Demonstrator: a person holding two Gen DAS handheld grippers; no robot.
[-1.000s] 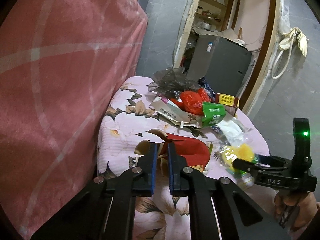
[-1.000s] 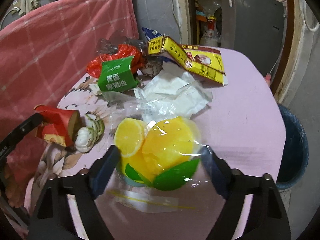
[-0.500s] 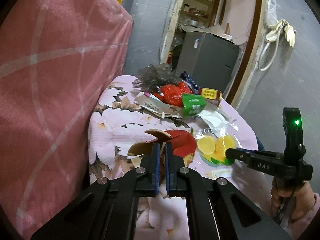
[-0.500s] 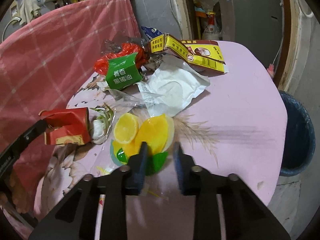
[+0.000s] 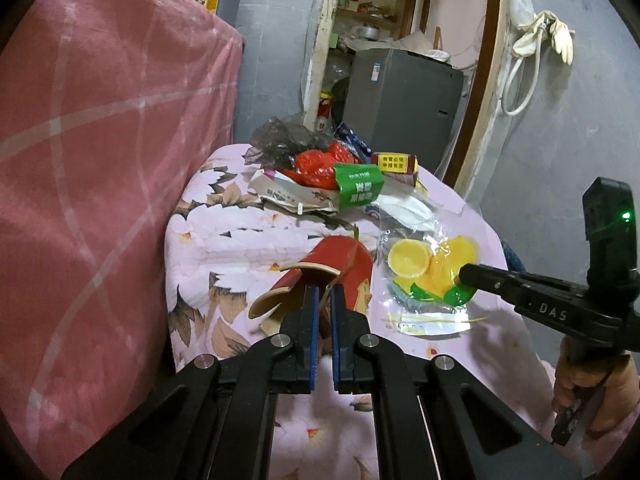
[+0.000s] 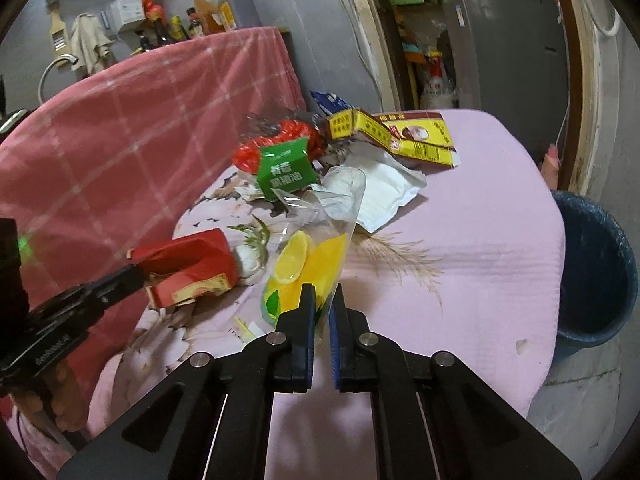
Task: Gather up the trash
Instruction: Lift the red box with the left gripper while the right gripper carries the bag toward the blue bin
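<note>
Your left tongs (image 5: 325,300) are pinching the torn flap of the red carton (image 5: 340,266), which lies on its side near the left edge of the worktop (image 6: 480,240). Your right tongs (image 6: 322,304) have just been closing and are now clamped on the lower edge of the clear lemon-print bag (image 6: 312,256), with the bag's open top standing up from them. Around them, 1 green packet (image 6: 286,172) sits just behind the bag, leaning against a red plastic wad (image 5: 316,162). A white wrapper (image 6: 384,188) lies beside it, and a flattened yellow box (image 6: 416,140) is at the far end. The pink checked cloth (image 5: 100,160) walls off the left side. The blue bin (image 6: 596,264) stands on the floor past the worktop's right edge, well apart from both tongs. Between the bag and that bin the pink cover lies bare.
</note>
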